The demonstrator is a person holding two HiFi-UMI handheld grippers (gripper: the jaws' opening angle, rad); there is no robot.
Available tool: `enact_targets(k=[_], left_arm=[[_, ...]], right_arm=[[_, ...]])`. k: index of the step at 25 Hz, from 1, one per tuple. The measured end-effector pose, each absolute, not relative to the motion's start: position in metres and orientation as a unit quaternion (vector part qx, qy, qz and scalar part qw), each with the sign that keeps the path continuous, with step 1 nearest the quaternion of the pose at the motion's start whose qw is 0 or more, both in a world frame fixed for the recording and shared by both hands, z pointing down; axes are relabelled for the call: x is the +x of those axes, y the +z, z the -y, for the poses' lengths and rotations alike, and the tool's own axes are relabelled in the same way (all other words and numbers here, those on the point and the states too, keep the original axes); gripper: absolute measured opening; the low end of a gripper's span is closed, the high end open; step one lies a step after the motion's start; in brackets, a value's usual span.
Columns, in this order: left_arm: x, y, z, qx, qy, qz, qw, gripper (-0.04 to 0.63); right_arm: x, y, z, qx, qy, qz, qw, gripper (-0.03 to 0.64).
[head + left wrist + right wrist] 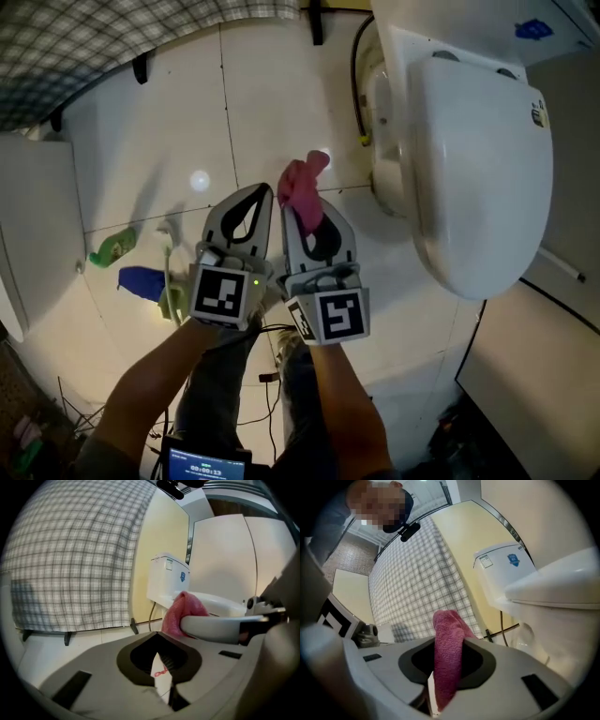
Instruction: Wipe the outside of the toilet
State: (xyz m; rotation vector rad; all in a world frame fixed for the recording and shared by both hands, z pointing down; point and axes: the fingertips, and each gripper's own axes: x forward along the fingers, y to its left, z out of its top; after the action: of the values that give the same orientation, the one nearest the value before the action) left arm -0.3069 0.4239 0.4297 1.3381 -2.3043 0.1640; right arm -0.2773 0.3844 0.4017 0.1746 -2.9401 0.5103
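Note:
The white toilet [478, 159] stands at the right of the head view, lid down; its tank [168, 581] and bowl [562, 634] show in the gripper views. My right gripper [302, 208] is shut on a pink cloth [302, 186], which sticks up between its jaws [445, 630] and hangs a short way left of the bowl's base, apart from it. My left gripper [258, 192] sits close beside the right one, jaws shut with nothing in them but a thin pink thread [161, 671]. The cloth [182, 613] also shows in the left gripper view.
On the white tiled floor [159, 141] at the left lie a green bottle [114, 246], a blue object [141, 281] and a pale spray bottle [172, 295]. A plaid curtain [103, 33] hangs behind. A dark hose [356, 75] runs beside the toilet.

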Motion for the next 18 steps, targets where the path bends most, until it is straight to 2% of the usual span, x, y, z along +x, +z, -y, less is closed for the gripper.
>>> enact_targets(k=[8, 18], left_arm=[[-0.354, 0.440, -0.385, 0.549, 0.075, 0.804, 0.215, 0.006], [-0.408, 0.534, -0.294, 0.554, 0.063, 0.807, 0.196, 0.005]], right_arm=[[-0.341, 0.437, -0.326, 0.143, 0.120, 0.978, 0.088, 0.092], [-0.388, 0.539, -0.188, 0.207, 0.072, 0.974, 0.063, 0.091]])
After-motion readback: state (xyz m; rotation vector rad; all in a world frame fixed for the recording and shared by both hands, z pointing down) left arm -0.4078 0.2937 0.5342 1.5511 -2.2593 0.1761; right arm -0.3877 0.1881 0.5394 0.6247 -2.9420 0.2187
